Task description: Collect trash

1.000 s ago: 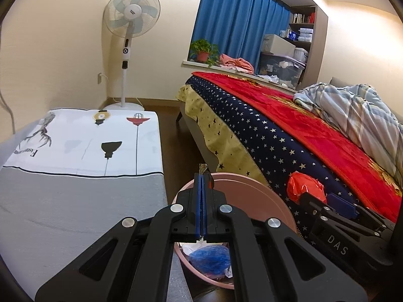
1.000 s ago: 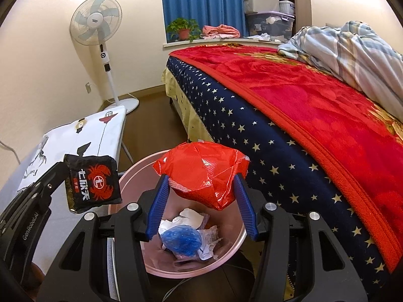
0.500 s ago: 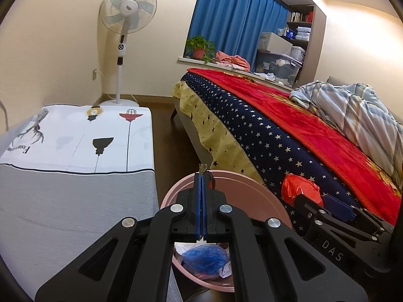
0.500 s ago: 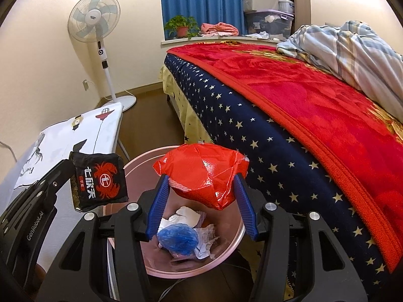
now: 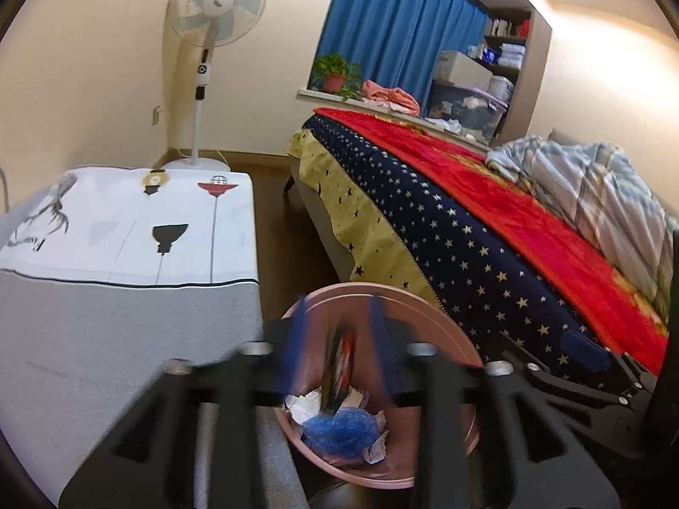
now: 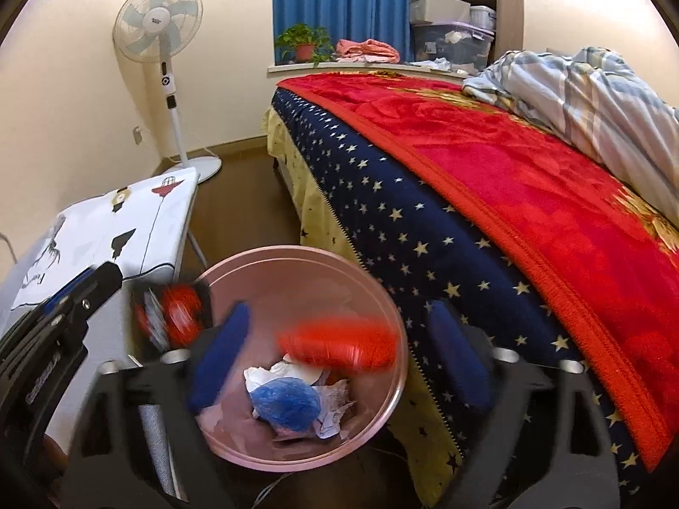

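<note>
Bedroom floor beside the star-patterned bed is holding a round pink plastic bin (image 6: 384, 297). Above it, the right gripper (image 6: 335, 364) is opening wide, a crumpled red plastic bag (image 6: 339, 341) dropping between its jaws. The left gripper (image 5: 337, 360) is opening too, releasing a black-and-red snack packet (image 5: 339, 364). That packet, falling near the bin's rim, could be landing outside.

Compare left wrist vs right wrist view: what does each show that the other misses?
Left wrist only: the black packet edge-on, loose between the left gripper's opening jaws.

Right wrist only: the red bag, blurred, loose between the right gripper's opening jaws, and the black packet's red crab print.

Both: the pink bin with the blue wad and white paper inside, the bed, the fan.
</note>
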A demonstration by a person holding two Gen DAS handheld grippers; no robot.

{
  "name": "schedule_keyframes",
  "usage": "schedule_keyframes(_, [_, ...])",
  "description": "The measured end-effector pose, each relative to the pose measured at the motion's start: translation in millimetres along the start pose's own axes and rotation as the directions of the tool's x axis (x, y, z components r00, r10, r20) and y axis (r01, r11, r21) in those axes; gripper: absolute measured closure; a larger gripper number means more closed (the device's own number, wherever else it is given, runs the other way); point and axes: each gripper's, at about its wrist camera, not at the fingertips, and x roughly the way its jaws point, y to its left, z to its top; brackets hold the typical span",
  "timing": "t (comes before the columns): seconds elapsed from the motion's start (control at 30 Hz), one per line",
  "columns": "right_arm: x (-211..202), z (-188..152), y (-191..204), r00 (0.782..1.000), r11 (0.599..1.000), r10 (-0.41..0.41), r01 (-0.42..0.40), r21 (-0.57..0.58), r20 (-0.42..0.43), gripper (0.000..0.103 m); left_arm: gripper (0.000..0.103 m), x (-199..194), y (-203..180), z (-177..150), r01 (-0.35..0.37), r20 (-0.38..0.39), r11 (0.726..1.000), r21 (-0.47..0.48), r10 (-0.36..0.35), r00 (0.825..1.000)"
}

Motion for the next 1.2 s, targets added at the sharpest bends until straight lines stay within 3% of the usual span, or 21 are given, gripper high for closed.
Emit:
schedule_keyframes(0.13, [-14,4,-1,1.000,1.000,0.016,-0.016,0.012,0.011,0.008,0.065,-25,11,9,-0.010,0.048,1.000,0.013,0.009,0.999])
schedule_keyframes(0.5, [-84,-4,-8,0.997,0.998,0.064,-0.063,-0.017,0.043,0.005,0.012,-115,32,19,-0.101,0.139,0.995,0.024,0.097,0.986])
schedule_keyframes(0.63, [-112,-13,-6,0.995,0.996,0.072,-0.069,-0.050,0.067,0.005,0.008,-151,38,14,-0.125,0.151,0.992,0.033,0.119,0.981])
schedule_keyframes(0.77, [-140,-31,1,0.994,0.994,0.086,-0.080,-0.075,0.071,0.005,0.008,-183,53,-1,-0.178,0.112,0.984,0.022,0.174,0.978])
schedule_keyframes(0.9, [-163,-57,6,0.992,0.991,0.106,-0.100,-0.085,0.073,0.005,0.008,-218,67,-32,-0.232,0.077,0.973,0.017,0.230,0.970])
schedule_keyframes(1.1, [-166,-77,22,0.988,0.984,0.141,-0.134,-0.114,0.060,0.005,0.008,-221,88,-64,-0.301,0.006,0.953,-0.022,0.301,0.954])
schedule_keyframes(1.2, [-168,-79,32,0.986,0.982,0.150,-0.140,-0.128,0.078,0.005,0.008,-222,98,-67,-0.290,0.007,0.955,-0.063,0.291,0.957])
